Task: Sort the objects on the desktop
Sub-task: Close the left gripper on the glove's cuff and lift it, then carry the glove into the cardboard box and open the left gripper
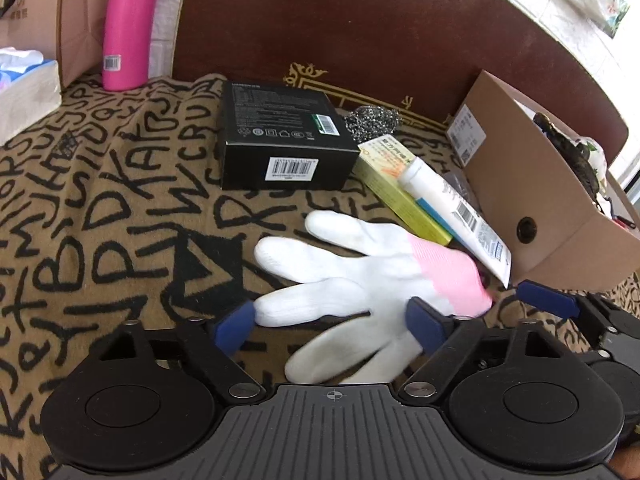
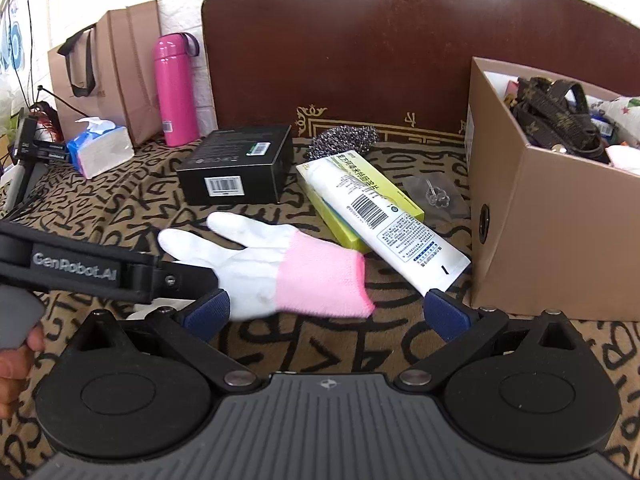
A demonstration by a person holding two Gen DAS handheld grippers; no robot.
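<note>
Left wrist view: left gripper (image 1: 330, 322) apart, straddling glove (image 1: 360, 280) fingers. Right gripper (image 2: 340, 314) apart near pink cuff. Pinch glove only; avoid tube (image 2: 384, 220); deliver to box (image 2: 560, 232).

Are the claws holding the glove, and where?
Nothing is held. Both claws are open. The left claw has its fingers either side of the glove fingers, not clamped. The right claw sits open near its pink cuff.
</note>
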